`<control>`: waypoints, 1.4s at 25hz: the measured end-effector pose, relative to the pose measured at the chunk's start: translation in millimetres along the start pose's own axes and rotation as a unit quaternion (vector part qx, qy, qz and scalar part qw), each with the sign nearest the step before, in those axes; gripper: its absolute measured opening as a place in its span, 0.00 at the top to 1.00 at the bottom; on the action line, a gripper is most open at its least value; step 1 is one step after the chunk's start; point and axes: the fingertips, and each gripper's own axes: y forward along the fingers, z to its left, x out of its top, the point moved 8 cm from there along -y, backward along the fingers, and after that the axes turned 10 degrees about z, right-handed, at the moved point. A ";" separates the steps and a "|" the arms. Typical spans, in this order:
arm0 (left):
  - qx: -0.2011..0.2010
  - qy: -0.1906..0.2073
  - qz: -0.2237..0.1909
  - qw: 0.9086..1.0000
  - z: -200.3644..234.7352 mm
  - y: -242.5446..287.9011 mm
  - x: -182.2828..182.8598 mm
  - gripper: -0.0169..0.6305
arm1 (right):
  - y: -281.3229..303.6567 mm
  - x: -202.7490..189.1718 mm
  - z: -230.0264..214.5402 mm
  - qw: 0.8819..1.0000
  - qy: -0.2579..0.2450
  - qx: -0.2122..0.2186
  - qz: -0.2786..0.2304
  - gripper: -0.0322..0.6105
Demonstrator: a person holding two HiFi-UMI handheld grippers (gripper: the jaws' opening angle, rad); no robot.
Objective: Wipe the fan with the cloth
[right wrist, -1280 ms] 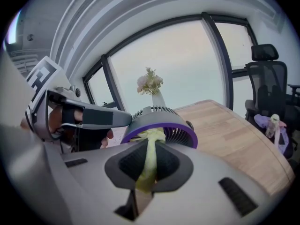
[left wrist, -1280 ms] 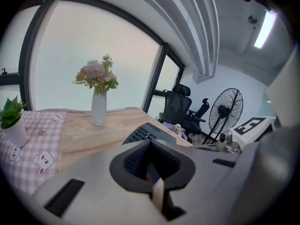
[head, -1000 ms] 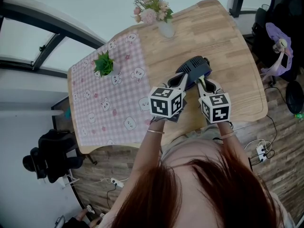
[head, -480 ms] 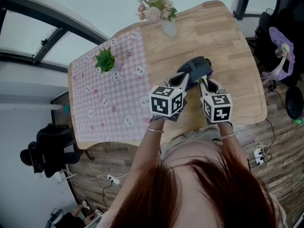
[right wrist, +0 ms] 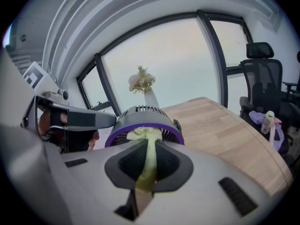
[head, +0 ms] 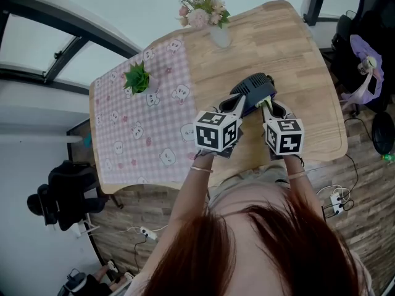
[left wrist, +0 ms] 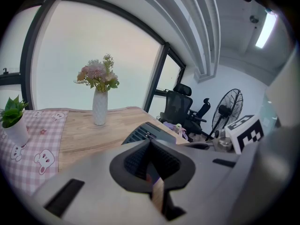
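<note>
- The right gripper point(right wrist: 149, 164) is pinching the cloth point(right wrist: 146, 142) tight between its fingers point(right wrist: 123, 165).
- The cloth is poking out past the fingertips and pressing on the front of the fan point(right wrist: 140, 112).
- The fan is sitting on the table point(right wrist: 220, 125) just past those fingers, with its purple ring facing them.
- The left gripper point(left wrist: 151, 165) is squeezing its fingers point(left wrist: 133, 159) almost together. A thin purple bit in the slit looks like the fan's rim.
- The left gripper is touching the fan's side, just beside the right fingers.
- Farther past the fingers, a vase point(left wrist: 99, 108) of flowers is standing on the table.
- Left of the left fingers, a pink mat point(left wrist: 33, 149) is lying flat, and a plant point(left wrist: 11, 118) is sitting on it.
</note>
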 end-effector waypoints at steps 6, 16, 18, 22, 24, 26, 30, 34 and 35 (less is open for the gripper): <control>0.002 0.001 0.003 1.000 -0.6 -0.1 -0.3 0.96 | 2.9 1.7 -4.6 1.000 -0.004 -0.007 0.007 0.91; 0.002 0.003 0.005 1.000 1.7 0.3 -0.2 0.96 | 8.3 1.1 -13.4 1.000 0.007 -0.021 0.021 0.91; 0.002 0.003 0.005 1.000 1.3 0.0 -0.2 0.96 | 8.6 0.6 -16.2 0.999 0.010 -0.023 0.025 0.91; 0.003 0.002 0.004 1.000 0.6 -0.6 -0.2 0.95 | 10.3 -0.5 -19.1 0.999 0.006 -0.022 0.029 0.91; 0.005 0.001 0.002 1.000 0.5 -0.7 -0.6 0.96 | 11.8 -1.5 -20.8 0.999 0.000 -0.023 0.033 0.91; 0.007 0.001 0.002 1.000 0.1 -0.5 -0.3 0.96 | 13.2 -2.3 -24.1 0.999 -0.002 -0.023 0.037 0.91; 0.003 -0.001 0.002 1.000 -0.5 -0.4 -0.7 0.95 | 16.4 -4.2 -29.4 0.998 -0.009 -0.021 0.052 0.91; -0.006 -0.014 0.000 1.000 0.1 -1.1 -1.3 0.96 | 19.8 -5.8 -33.2 0.998 -0.021 -0.013 0.064 0.91; -0.007 -0.017 -0.001 1.000 0.2 -1.1 -1.4 0.95 | 20.8 -6.0 -34.0 0.997 -0.024 -0.011 0.067 0.91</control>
